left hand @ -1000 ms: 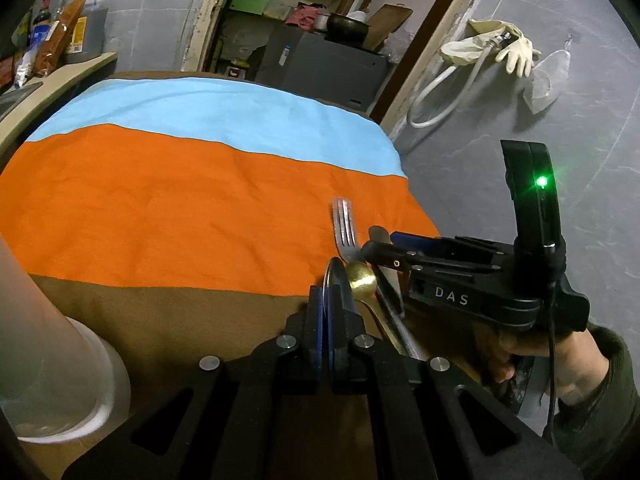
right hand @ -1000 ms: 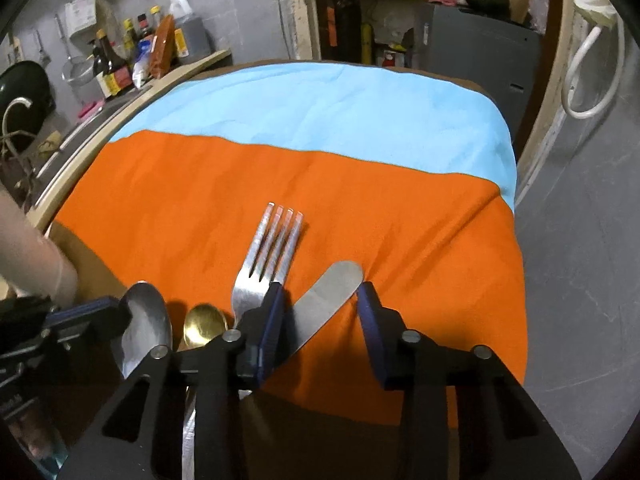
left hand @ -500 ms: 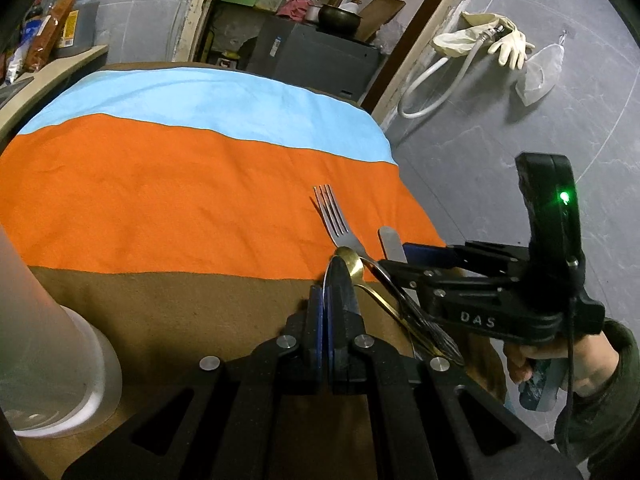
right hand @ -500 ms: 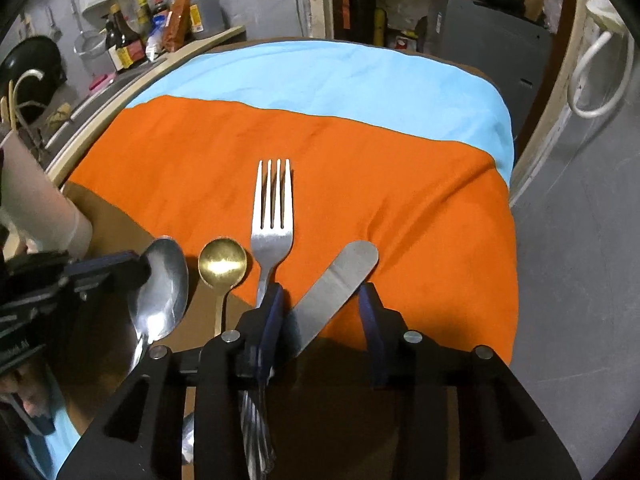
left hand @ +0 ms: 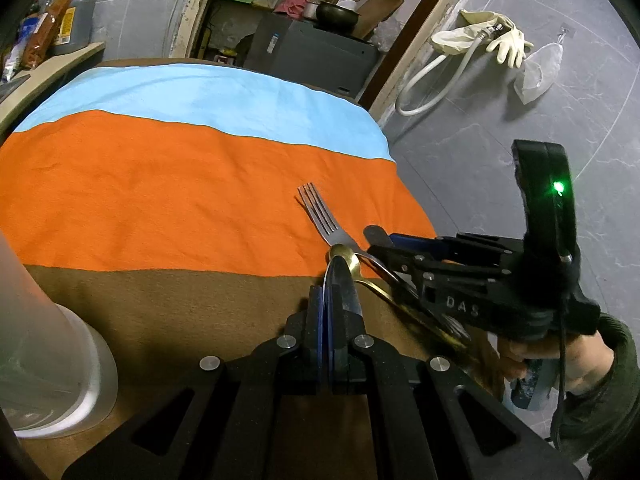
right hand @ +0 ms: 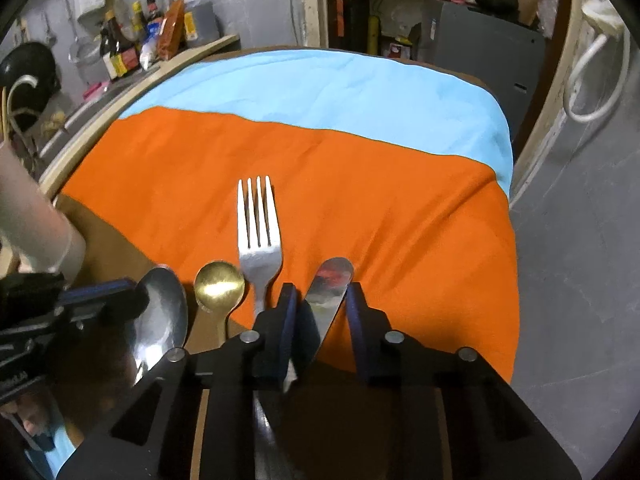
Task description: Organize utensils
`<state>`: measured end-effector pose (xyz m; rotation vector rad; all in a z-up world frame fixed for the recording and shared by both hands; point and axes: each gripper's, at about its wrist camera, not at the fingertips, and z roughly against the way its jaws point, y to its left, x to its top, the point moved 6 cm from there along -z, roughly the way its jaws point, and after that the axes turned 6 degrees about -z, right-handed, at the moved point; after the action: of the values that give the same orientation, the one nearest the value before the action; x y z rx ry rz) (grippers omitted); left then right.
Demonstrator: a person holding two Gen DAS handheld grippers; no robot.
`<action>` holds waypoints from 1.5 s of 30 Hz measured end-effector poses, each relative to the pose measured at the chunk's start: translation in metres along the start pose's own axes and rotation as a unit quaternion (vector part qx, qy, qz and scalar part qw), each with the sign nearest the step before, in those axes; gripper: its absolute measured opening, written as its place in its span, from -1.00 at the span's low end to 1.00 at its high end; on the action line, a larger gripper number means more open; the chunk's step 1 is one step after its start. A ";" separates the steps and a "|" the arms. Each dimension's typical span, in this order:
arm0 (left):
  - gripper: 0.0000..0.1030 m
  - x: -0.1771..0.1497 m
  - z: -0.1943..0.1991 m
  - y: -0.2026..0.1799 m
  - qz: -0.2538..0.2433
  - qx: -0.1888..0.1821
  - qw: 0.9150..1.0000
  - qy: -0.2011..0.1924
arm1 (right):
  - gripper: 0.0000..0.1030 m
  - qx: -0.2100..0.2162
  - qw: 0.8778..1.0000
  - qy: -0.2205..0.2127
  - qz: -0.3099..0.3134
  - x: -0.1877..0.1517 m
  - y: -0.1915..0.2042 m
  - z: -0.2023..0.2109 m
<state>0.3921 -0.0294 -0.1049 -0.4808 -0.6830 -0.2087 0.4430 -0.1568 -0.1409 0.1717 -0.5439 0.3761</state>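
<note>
Already most of a neat row shows on the striped cloth that covers the table. In the right wrist view, the fork lies straight, tines toward twelve o'clock, and the small gold spoon lies just beside it at nine o'clock, handle running back toward six. Those two look settled.

The other two pieces are in hand. The left gripper is clenched on the large silver spoon, which it holds edge-on at the nine o'clock end of the row, next to the gold spoon; whether its bowl touches the cloth I cannot tell. The right gripper straddles the butter knife, whose rounded tip points to about one o'clock, at three o'clock of the fork. Its fingers have just been closing in on the blade, yet a gap shows on the outer side, so they do not pinch it.

In my judgement the task is well past halfway. What remains is to square the knife parallel with the fork, set the silver spoon down in line, and let both go. A pale plastic container stands at the eight o'clock edge, unused.
</note>
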 end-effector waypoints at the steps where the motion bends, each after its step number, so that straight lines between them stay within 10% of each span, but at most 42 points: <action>1: -1.00 0.000 0.000 0.000 0.000 0.000 1.000 0.000 | -0.62 -0.011 1.000 0.000 0.018 -0.001 0.004 0.002; 8: -1.00 0.000 0.000 -0.001 -0.001 -0.001 1.000 0.001 | -0.62 -0.061 0.992 -0.004 0.112 -0.012 0.024 0.009; 17: -0.98 -0.004 -0.009 0.008 0.025 -0.026 0.999 0.025 | -0.53 0.043 0.998 0.044 0.018 -0.002 -0.002 -0.003; 37: -0.90 -0.004 -0.008 0.008 0.028 -0.051 0.998 0.035 | -0.31 0.056 0.998 0.032 0.018 -0.015 0.001 0.006; 45: -0.98 -0.002 -0.005 0.003 0.025 -0.053 0.998 0.027 | -0.63 0.035 0.999 0.036 -0.002 -0.015 0.004 0.006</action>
<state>0.3940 -0.0286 -0.1108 -0.5911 -0.6087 -0.2106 0.4265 -0.1588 -0.1431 0.2251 -0.4608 0.3961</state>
